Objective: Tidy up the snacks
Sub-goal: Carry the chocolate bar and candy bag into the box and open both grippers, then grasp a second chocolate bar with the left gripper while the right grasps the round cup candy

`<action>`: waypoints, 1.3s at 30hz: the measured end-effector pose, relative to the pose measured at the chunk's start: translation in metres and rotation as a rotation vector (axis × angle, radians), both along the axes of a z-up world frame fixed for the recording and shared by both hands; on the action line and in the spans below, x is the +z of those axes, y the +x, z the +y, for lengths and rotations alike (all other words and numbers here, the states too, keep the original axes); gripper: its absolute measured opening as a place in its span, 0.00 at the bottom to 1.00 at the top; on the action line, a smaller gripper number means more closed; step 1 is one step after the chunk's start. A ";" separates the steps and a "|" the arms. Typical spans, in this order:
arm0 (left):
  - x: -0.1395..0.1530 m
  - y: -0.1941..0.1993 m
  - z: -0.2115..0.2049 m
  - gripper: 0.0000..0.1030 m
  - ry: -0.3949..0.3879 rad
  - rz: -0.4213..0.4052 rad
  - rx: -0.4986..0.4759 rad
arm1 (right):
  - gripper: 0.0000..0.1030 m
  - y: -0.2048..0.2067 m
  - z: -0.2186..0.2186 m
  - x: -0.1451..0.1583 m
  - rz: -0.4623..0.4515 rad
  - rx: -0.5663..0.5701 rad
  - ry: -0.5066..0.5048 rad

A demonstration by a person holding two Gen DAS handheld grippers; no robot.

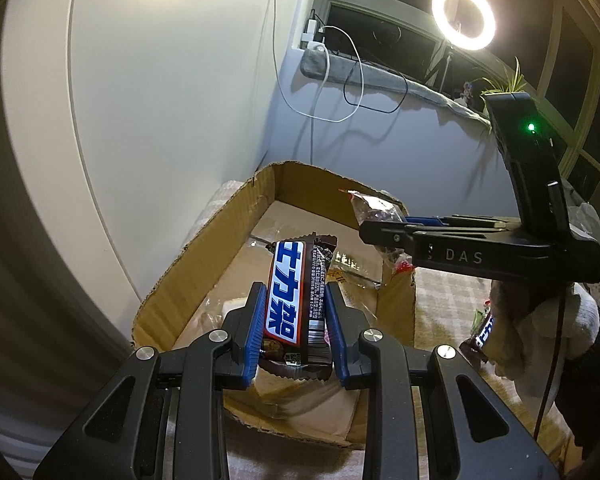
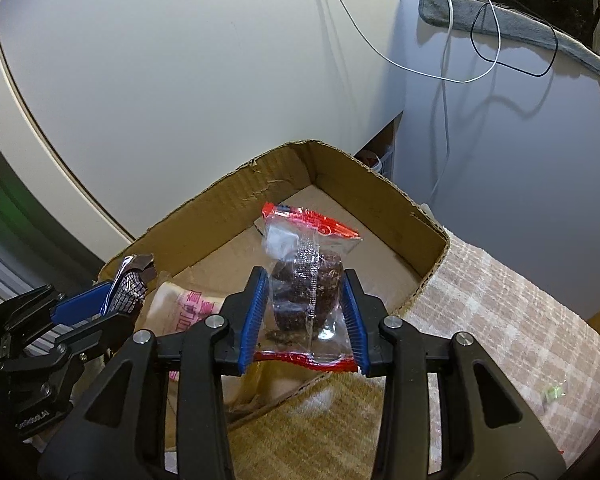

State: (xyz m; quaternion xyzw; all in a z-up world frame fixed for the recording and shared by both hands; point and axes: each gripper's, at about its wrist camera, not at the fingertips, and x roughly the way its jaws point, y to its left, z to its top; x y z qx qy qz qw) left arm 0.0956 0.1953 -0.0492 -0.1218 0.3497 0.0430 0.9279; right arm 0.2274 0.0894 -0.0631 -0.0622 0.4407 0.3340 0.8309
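My left gripper (image 1: 294,312) is shut on a brown, blue and white chocolate bar (image 1: 296,300) and holds it upright above the near part of an open cardboard box (image 1: 228,216). My right gripper (image 2: 306,308) is shut on a clear packet with red ends holding a dark cake (image 2: 306,292), above the same box (image 2: 380,200). In the left wrist view the right gripper (image 1: 384,236) reaches in from the right over the box's right wall. In the right wrist view the left gripper (image 2: 100,308) and its bar (image 2: 130,286) show at the left.
A pink-printed snack packet (image 2: 188,308) lies in the box. Another chocolate bar (image 1: 482,336) lies on the checked cloth (image 2: 500,300) to the right of the box. A white wall stands behind, with hanging cables (image 1: 340,80) and a ring light (image 1: 463,16).
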 end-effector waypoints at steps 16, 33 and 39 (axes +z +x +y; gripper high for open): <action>0.004 -0.002 -0.004 0.47 0.018 -0.012 0.010 | 0.73 -0.001 -0.009 0.009 -0.038 -0.028 0.010; 0.019 -0.017 -0.044 0.46 0.030 -0.042 -0.043 | 0.74 -0.037 -0.076 0.040 -0.085 -0.083 0.039; 0.021 -0.016 -0.071 0.46 0.028 -0.042 -0.094 | 0.74 -0.053 -0.119 0.049 -0.104 -0.123 0.036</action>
